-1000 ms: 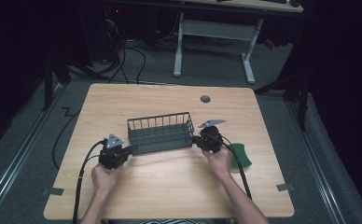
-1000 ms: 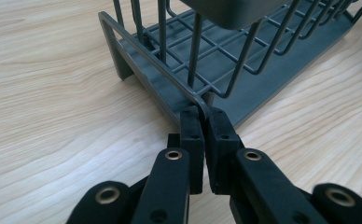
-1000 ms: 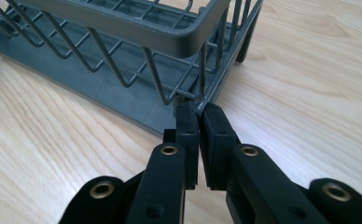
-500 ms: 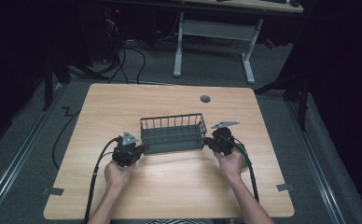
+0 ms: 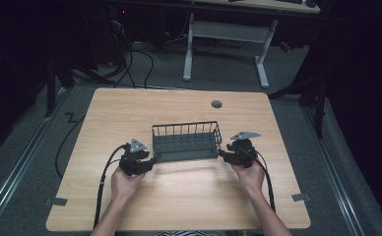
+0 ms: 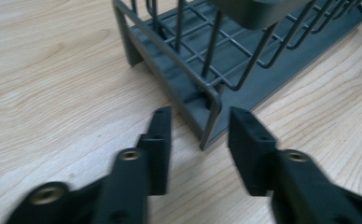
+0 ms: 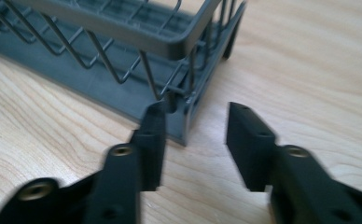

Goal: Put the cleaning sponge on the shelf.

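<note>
A grey wire basket stands upright on the wooden table, near its middle. My left gripper is at the basket's near left corner. In the left gripper view the corner post of the basket stands between the jaws of the left gripper, and the pads do not press on it. My right gripper is at the near right corner. There the corner of the basket sits just ahead of the right gripper, close to its left jaw. Both pairs of jaws have just been opening.
A round grey grommet sits in the table's far side. Grey tape marks lie near the front corners. A white desk frame and cables are on the floor beyond the table.
The basket and both grippers moved to the right across the table. Both grippers, shut on the basket's corners before, now have their jaws apart.
</note>
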Demonstrator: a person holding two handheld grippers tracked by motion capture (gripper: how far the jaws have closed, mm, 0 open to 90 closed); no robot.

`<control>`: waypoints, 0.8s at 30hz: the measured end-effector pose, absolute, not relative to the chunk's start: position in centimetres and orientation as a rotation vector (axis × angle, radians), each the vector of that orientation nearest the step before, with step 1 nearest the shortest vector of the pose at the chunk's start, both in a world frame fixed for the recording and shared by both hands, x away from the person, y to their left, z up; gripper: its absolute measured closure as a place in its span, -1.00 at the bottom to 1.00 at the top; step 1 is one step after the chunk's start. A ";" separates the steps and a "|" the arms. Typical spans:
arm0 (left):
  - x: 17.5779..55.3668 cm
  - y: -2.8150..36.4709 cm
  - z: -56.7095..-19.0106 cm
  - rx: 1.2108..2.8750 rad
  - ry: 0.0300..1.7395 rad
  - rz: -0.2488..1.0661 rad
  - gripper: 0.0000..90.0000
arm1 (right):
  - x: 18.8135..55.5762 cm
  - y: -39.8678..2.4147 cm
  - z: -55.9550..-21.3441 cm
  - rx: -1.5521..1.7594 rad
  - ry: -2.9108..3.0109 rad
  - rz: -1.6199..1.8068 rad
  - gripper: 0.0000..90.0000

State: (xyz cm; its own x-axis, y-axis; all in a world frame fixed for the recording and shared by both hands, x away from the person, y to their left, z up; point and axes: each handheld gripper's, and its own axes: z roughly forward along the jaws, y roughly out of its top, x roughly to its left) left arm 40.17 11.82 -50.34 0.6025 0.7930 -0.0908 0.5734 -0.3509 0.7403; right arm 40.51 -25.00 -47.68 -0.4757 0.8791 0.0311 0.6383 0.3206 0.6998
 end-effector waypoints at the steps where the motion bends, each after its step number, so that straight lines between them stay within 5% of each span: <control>1: 40.1 12.0 -50.2 2.058 1.078 0.360 0.19 | 40.5 -25.0 -47.7 1.352 2.237 0.938 0.14; 4: 39.8 12.5 -49.9 2.034 1.079 0.346 -0.05 | 40.1 -25.8 -47.6 1.384 2.209 0.924 -0.05; 8: 39.1 13.2 -49.6 2.027 1.093 0.365 -0.24 | 39.3 -26.9 -47.3 1.396 2.152 0.941 -0.03; 20: 37.8 17.5 -51.9 2.020 1.279 0.495 -0.27 | 36.7 -31.1 -47.6 1.456 1.968 0.996 -0.08; 24: 37.6 17.8 -52.6 2.065 1.314 0.539 -0.31 | 36.7 -32.2 -48.1 1.524 1.990 0.944 -0.24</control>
